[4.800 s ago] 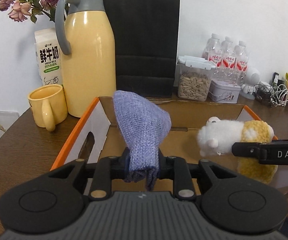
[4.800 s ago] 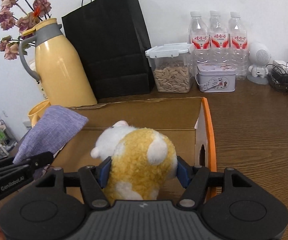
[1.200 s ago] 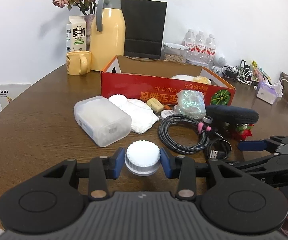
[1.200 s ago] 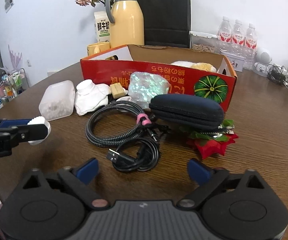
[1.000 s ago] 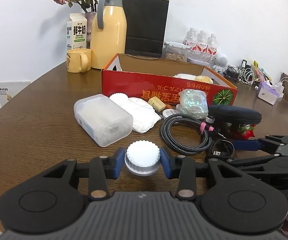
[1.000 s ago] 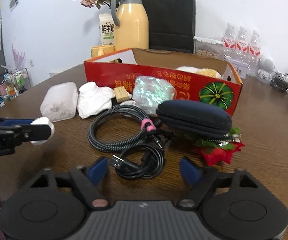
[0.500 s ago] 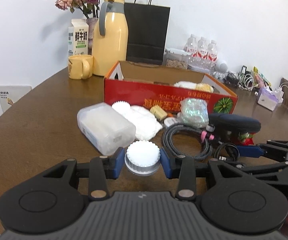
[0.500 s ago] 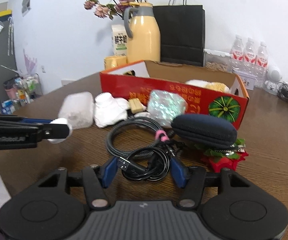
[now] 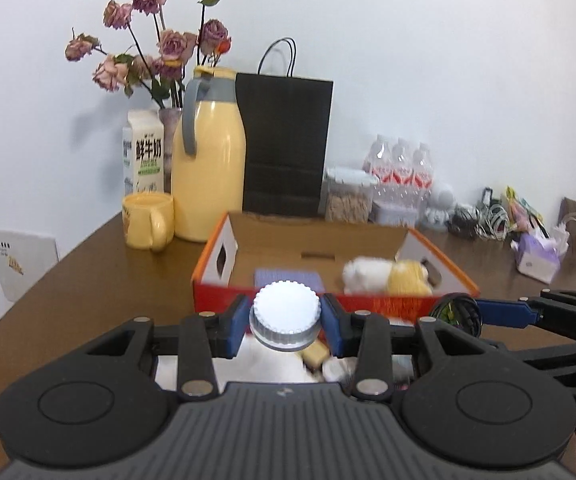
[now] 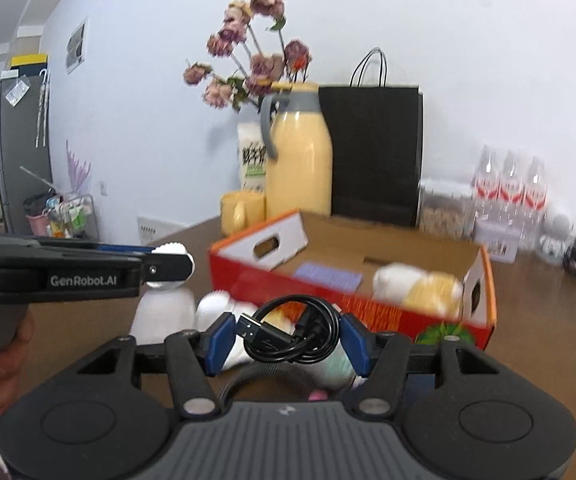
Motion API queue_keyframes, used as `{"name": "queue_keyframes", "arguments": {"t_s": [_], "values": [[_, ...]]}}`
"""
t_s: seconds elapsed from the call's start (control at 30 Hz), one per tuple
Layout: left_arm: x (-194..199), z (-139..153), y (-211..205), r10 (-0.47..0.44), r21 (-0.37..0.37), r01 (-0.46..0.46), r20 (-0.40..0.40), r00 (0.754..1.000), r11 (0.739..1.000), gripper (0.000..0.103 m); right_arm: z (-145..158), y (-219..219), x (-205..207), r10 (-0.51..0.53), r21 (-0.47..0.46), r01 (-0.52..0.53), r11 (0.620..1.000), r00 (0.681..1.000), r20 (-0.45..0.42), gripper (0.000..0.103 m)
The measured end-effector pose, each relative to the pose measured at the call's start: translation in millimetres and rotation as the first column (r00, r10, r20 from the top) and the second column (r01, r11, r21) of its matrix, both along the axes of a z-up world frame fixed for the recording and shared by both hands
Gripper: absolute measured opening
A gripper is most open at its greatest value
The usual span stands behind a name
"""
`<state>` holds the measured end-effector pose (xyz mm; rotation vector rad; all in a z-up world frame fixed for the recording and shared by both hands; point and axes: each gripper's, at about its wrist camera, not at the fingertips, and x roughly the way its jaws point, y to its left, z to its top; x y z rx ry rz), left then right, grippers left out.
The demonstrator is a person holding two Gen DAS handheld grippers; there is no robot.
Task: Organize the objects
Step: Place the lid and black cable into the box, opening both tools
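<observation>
White ridged cap is gripped in the left claw, coiled black cable in the right claw; the red box lies just ahead, below both.

A cardboard box sits on the table, with a folded cloth in its left part and a plush toy to the right of the cloth. Behind the box stand a jug and, right of it, a paper bag. A mug stands left of the jug, with a milk carton and a vase of flowers behind. Right of the bag are a lidded container and three bottles. Before the box, the left gripper holds a cap; at its right the right gripper holds a coiled cable.
</observation>
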<state>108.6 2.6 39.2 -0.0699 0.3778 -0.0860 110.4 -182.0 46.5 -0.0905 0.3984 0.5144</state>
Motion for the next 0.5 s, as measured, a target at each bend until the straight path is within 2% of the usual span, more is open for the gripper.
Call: {"name": "queue_keyframes", "arguments": {"t_s": [0.23, 0.5], "values": [[49.8, 11.0, -9.3, 0.029, -0.017, -0.029, 0.027, 0.999, 0.999, 0.040, 18.3, 0.2, 65.6, -0.038, 0.005, 0.038, 0.999, 0.999, 0.005, 0.056], [113.6, 11.7, -16.0, 0.083, -0.031, -0.083, 0.012, 0.996, 0.996, 0.040, 13.4, 7.5, 140.3, -0.076, -0.007, 0.076, 0.997, 0.994, -0.074, 0.056]]}}
